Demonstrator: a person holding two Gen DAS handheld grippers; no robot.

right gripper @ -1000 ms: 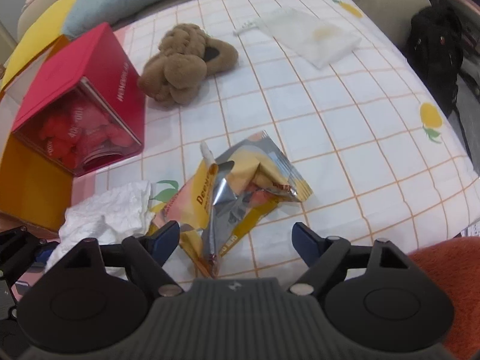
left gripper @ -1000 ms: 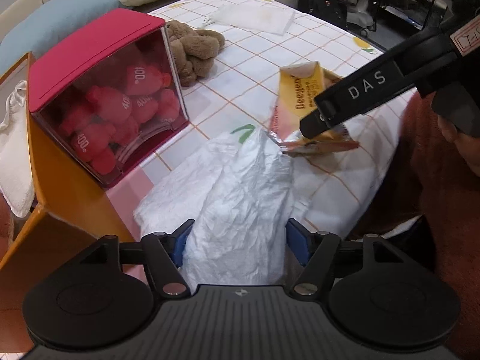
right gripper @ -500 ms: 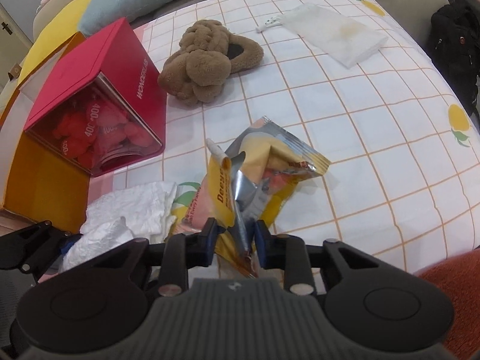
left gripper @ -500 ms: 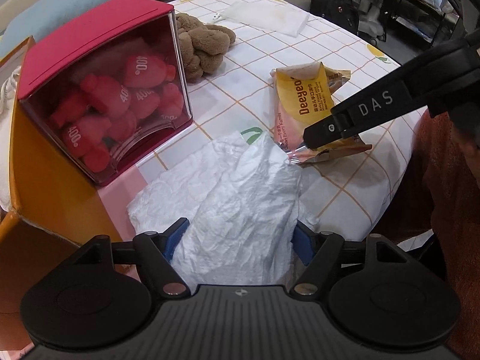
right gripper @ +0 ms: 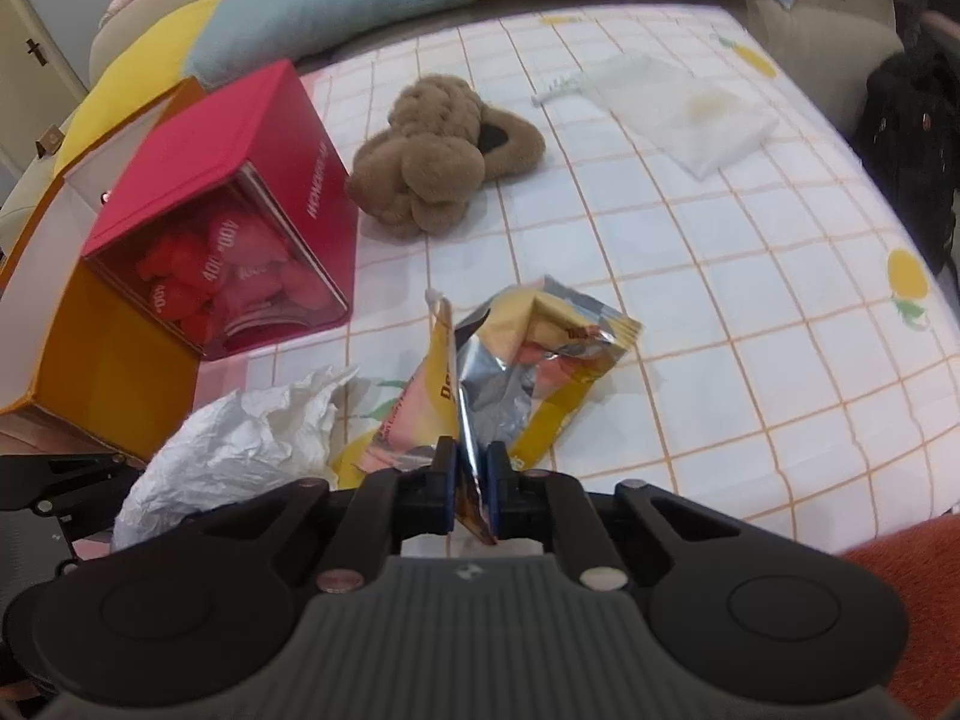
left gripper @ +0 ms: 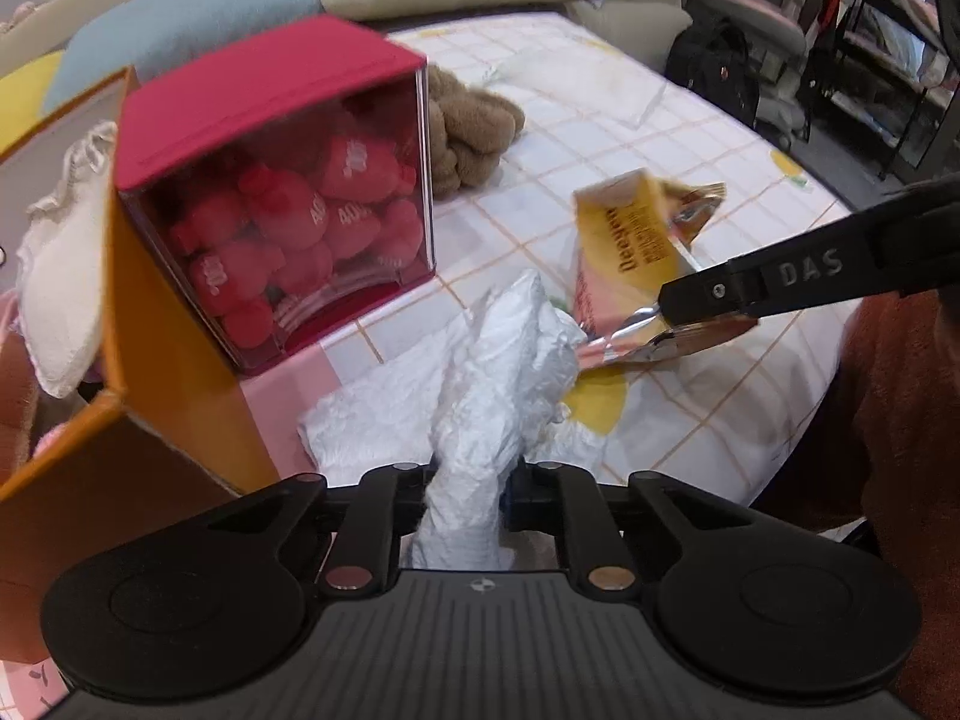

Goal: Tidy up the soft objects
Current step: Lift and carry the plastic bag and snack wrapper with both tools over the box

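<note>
A crumpled white plastic sheet (left gripper: 498, 372) lies on the checked cloth near the table's front edge. My left gripper (left gripper: 468, 480) is closing on it, and its pads press a bunched fold that stands up between them. Just right of the sheet lies a torn yellow and silver snack wrapper (right gripper: 522, 360). My right gripper (right gripper: 469, 480) is closing on the wrapper's near edge, pinched thin between the blue pads. In the left wrist view the right gripper's black finger (left gripper: 780, 282) reaches in from the right onto the wrapper (left gripper: 624, 240).
A red box with a clear front (left gripper: 288, 192) holds red plush pieces and leans on an open orange box (left gripper: 150, 360) with a white pouch (left gripper: 60, 276) inside. A brown plush toy (right gripper: 438, 162) and a flat white bag (right gripper: 690, 114) lie farther back. Cushions line the far edge.
Both grippers went from wide open to closed. The left one gathered the white sheet into an upright fold; the right one clamped the wrapper's near edge, and the wrapper now stands up.
</note>
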